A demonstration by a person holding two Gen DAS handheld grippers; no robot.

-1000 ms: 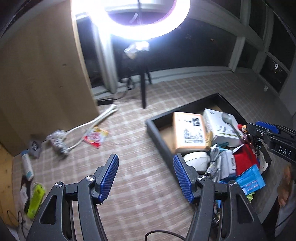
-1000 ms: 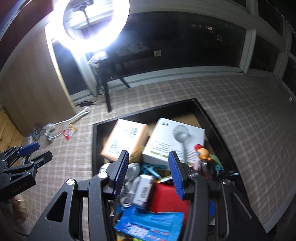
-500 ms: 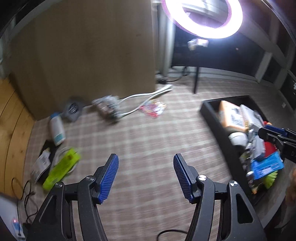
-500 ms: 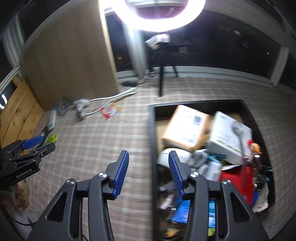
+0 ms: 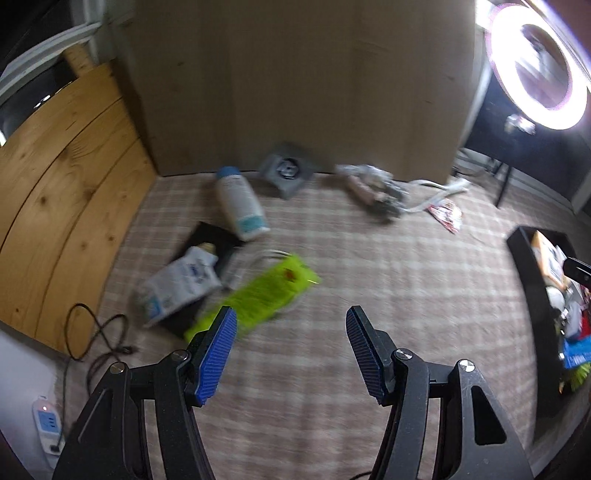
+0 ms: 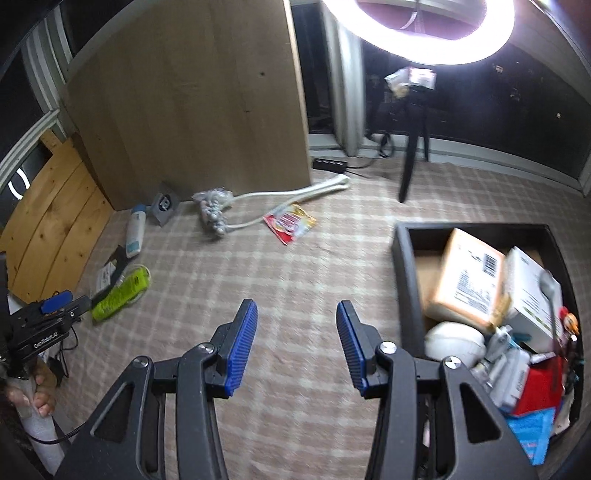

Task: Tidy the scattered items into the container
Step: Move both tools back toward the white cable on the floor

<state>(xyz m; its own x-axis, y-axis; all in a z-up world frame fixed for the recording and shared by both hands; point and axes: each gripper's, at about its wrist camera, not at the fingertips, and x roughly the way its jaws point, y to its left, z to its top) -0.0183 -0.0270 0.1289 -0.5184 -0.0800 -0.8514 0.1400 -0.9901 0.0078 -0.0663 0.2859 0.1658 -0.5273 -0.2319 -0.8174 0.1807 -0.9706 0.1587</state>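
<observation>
My left gripper point(image 5: 291, 332) is open and empty above the checked carpet, just right of a bright green packet point(image 5: 266, 291). Beside that packet lie a white pouch point(image 5: 181, 284) on a black flat item, and a white bottle point(image 5: 242, 206). Farther back sit a grey square item point(image 5: 288, 171), a bundled cable point(image 5: 376, 188) and a red snack packet point(image 5: 445, 216). My right gripper point(image 6: 295, 332) is open and empty over bare carpet, left of the black container point(image 6: 404, 280), which holds boxes and several small items. The left gripper point(image 6: 48, 321) shows at the far left in the right wrist view.
A wooden cabinet point(image 6: 192, 110) stands behind the scattered items, with wooden boards point(image 5: 62, 192) to its left. A ring light point(image 6: 417, 33) on a tripod point(image 6: 410, 166) stands at the back. A power strip point(image 5: 46, 424) and black cords point(image 5: 96, 339) lie at the left edge.
Both grippers have swung left, away from the container. The left one now looks at the green packet, pouch and bottle; the right one has come off the container onto carpet. Jaws unchanged.
</observation>
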